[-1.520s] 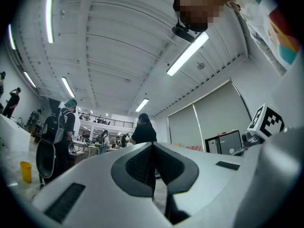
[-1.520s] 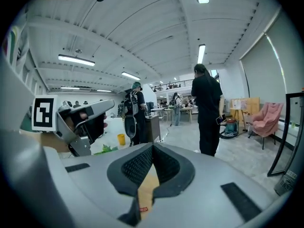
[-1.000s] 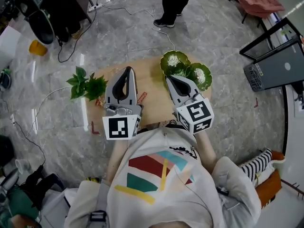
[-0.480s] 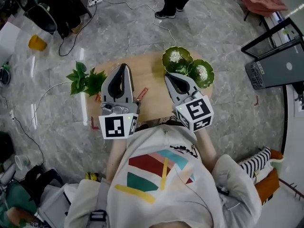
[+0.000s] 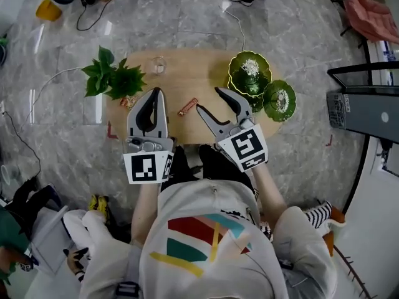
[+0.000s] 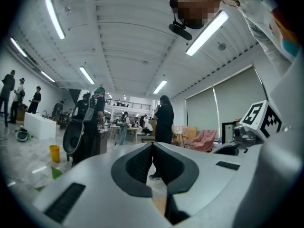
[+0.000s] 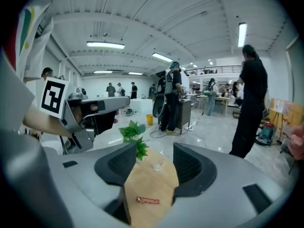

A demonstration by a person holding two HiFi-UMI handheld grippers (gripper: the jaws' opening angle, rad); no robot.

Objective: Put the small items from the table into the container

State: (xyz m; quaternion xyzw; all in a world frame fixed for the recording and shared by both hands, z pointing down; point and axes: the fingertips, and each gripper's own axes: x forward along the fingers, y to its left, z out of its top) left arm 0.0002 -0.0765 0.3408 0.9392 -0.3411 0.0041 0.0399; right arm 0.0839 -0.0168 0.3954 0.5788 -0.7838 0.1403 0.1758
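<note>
A red wrapped sweet [image 5: 187, 106] lies on the round wooden table [image 5: 190, 73]; in the right gripper view the sweet [image 7: 148, 201] shows on the wood beyond the jaws. Another small wrapped item [image 5: 128, 102] lies by the plant. Two green leaf-shaped bowls [image 5: 249, 73] [image 5: 278, 99] stand at the table's right. My right gripper [image 5: 210, 99] [image 7: 154, 152] hangs just right of the sweet, its jaws opening with nothing held between them. My left gripper [image 5: 156, 91] [image 6: 152, 145] is shut and empty, left of the sweet.
A green plant [image 5: 112, 78] [image 7: 135, 137] stands at the table's left edge. A small clear glass [image 5: 159, 64] [image 7: 157, 166] sits at the far side. Cables lie on the marble floor, and several people stand in the room.
Both grippers came down and back toward the table's near edge. The right gripper's jaws, shut before, have swung apart. The left stayed shut.
</note>
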